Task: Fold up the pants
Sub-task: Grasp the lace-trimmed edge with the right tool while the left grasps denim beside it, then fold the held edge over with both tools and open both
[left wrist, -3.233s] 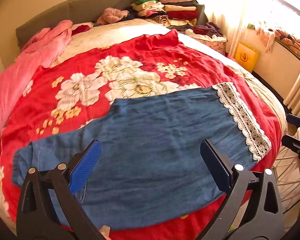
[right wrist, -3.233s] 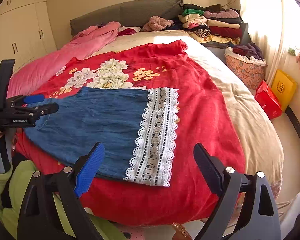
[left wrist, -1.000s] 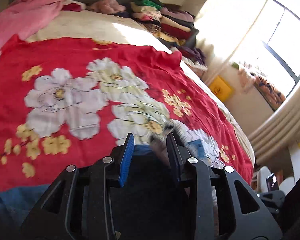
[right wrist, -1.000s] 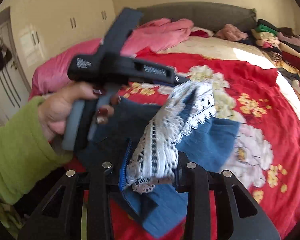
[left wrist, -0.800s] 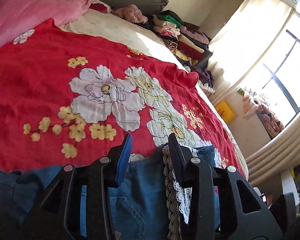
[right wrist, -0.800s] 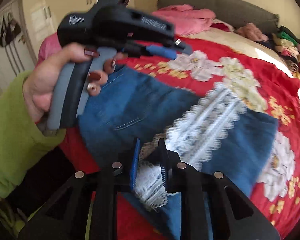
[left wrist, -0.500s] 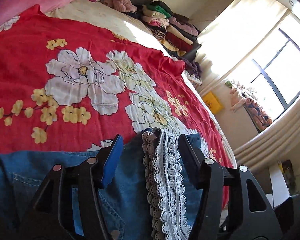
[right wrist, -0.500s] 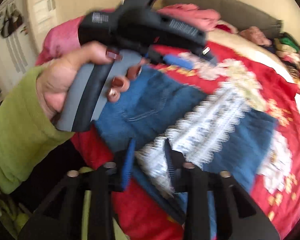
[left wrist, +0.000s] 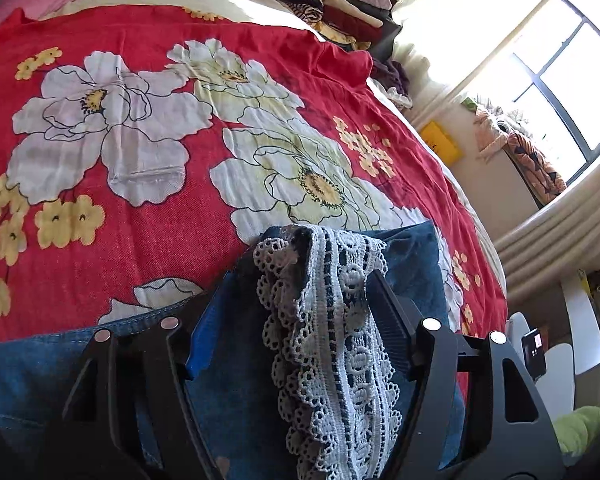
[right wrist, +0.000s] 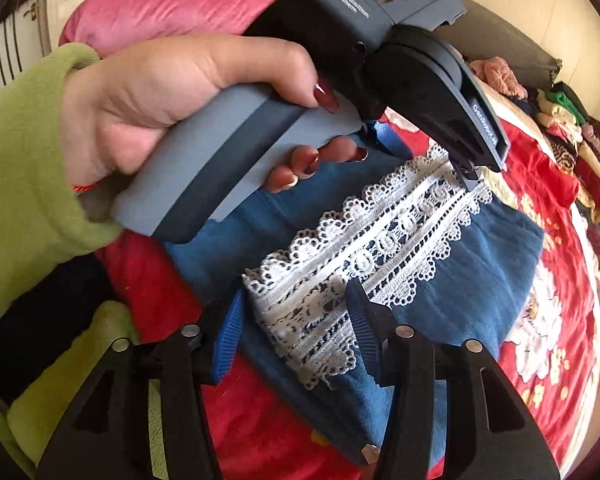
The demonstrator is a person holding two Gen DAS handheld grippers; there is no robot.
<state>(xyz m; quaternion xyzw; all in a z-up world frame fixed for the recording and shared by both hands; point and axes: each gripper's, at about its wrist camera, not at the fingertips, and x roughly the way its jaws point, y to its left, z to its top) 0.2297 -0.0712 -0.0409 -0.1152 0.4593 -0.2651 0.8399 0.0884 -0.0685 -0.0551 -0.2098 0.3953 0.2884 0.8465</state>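
The left gripper [left wrist: 296, 320] is opening, its jaws standing apart around the lace hem [left wrist: 332, 340] of the pants [right wrist: 480, 264] lying folded on the red bedspread [left wrist: 140, 220]. The right gripper [right wrist: 296, 328] is straddling the lace too, seemingly loose. Let go unevenly, the hem could be sliding askew. The waistband is hiding beneath.

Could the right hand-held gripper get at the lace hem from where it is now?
Probably yes: the right hand-held gripper already straddles the lace hem of the pants, with nothing between; its pads look slightly apart from the lace.
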